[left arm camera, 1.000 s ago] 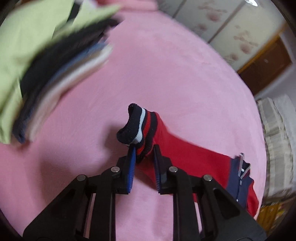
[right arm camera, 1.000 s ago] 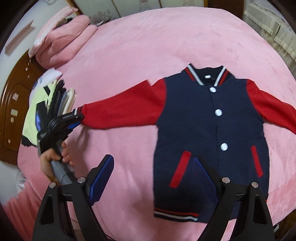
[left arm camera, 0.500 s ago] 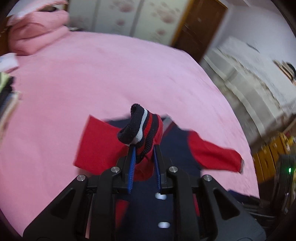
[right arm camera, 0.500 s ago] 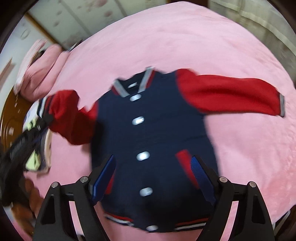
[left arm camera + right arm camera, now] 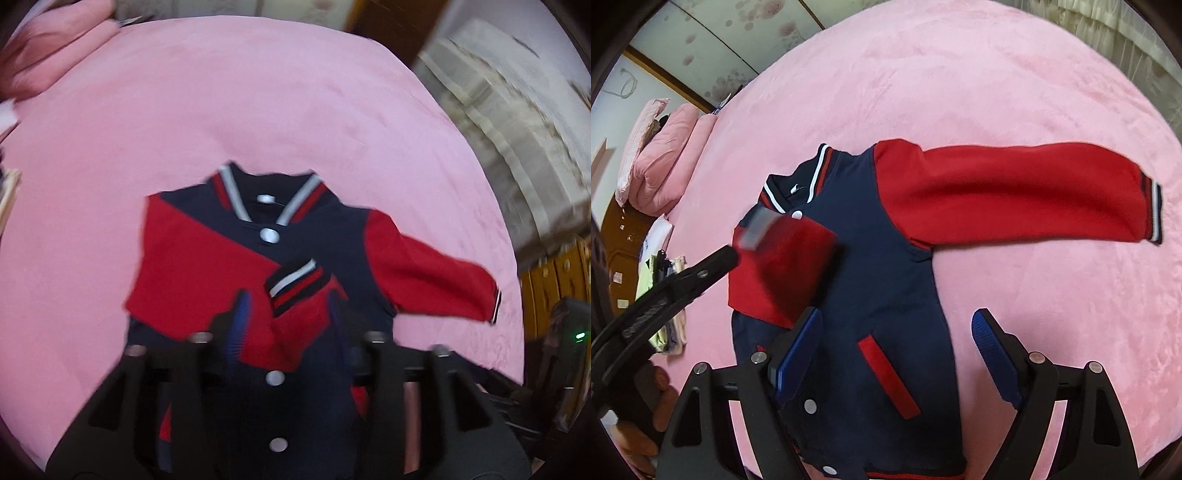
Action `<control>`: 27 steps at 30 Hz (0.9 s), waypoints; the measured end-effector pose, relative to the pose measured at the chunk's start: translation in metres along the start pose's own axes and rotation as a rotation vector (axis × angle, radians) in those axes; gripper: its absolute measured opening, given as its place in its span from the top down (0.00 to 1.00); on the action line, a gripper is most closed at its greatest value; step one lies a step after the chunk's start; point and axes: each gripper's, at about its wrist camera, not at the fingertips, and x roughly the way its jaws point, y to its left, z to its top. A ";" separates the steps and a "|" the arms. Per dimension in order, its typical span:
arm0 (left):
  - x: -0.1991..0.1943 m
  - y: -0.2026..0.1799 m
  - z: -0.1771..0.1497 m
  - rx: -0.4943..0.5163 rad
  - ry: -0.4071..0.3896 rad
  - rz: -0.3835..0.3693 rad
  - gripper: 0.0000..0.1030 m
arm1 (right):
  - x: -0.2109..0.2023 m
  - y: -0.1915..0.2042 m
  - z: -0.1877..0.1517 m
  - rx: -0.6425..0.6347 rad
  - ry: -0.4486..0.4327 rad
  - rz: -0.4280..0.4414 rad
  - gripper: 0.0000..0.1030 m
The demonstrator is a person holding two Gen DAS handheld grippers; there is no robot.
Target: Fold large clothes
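Note:
A navy varsity jacket (image 5: 314, 236) (image 5: 871, 266) with red sleeves lies face up on the pink bed. Its left sleeve (image 5: 207, 273) is folded across the chest, and its striped cuff (image 5: 295, 280) lies on the front. My left gripper (image 5: 288, 321) is open just behind the cuff, its fingers apart on either side of the sleeve end. It also shows in the right wrist view as a black arm (image 5: 665, 288) over the folded sleeve (image 5: 783, 269). The right sleeve (image 5: 1015, 192) lies stretched out to the right. My right gripper (image 5: 897, 354) is open and empty above the jacket's lower front.
The pink bedspread (image 5: 960, 74) stretches all around the jacket. Folded pink bedding (image 5: 668, 155) lies at the far left. A stack of folded clothes (image 5: 665, 295) sits at the left edge. Cabinets and curtains (image 5: 517, 122) stand beyond the bed on the right.
My left gripper carried the left sleeve's cuff over the jacket's chest, then opened and let it go. My right gripper has shifted toward the jacket's right side and stayed open.

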 end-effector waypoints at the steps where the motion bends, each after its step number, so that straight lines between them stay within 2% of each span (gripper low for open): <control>1: -0.006 0.009 0.002 -0.019 -0.007 0.008 0.33 | -0.001 0.002 0.010 0.003 0.011 0.020 0.18; 4: -0.013 0.031 0.003 -0.063 -0.012 0.082 0.32 | 0.009 0.003 0.028 -0.006 0.046 0.082 0.18; 7: -0.004 0.057 0.004 -0.140 0.052 0.226 0.32 | 0.024 0.016 0.038 -0.023 0.074 0.117 0.18; 8: -0.001 0.068 0.003 -0.185 0.069 0.263 0.32 | 0.024 0.020 0.044 -0.038 0.070 0.127 0.18; 9: -0.002 0.075 0.003 -0.214 0.073 0.267 0.32 | 0.015 0.020 0.049 -0.054 0.063 0.122 0.18; 11: -0.004 0.087 0.001 -0.263 0.073 0.271 0.32 | 0.026 0.047 0.052 -0.103 0.050 0.068 0.18; 14: -0.002 0.094 -0.001 -0.266 0.086 0.302 0.31 | 0.065 0.093 0.053 -0.176 0.084 -0.065 0.18; 17: 0.006 0.096 -0.003 -0.234 0.118 0.337 0.31 | 0.088 0.122 0.047 -0.269 0.117 -0.256 0.20; 18: 0.009 0.095 -0.003 -0.226 0.122 0.341 0.31 | 0.093 0.122 0.048 -0.265 0.122 -0.324 0.22; 19: 0.010 0.096 -0.003 -0.218 0.129 0.346 0.31 | 0.093 0.116 0.049 -0.224 0.115 -0.341 0.22; 21: 0.013 0.099 -0.004 -0.214 0.137 0.352 0.32 | 0.086 0.094 0.051 -0.120 0.100 -0.307 0.22; 25: 0.020 0.105 -0.008 -0.230 0.153 0.342 0.32 | 0.069 0.046 0.051 -0.009 0.098 -0.270 0.22; 27: 0.025 0.108 -0.010 -0.248 0.171 0.331 0.32 | 0.063 0.023 0.052 0.063 0.108 -0.176 0.22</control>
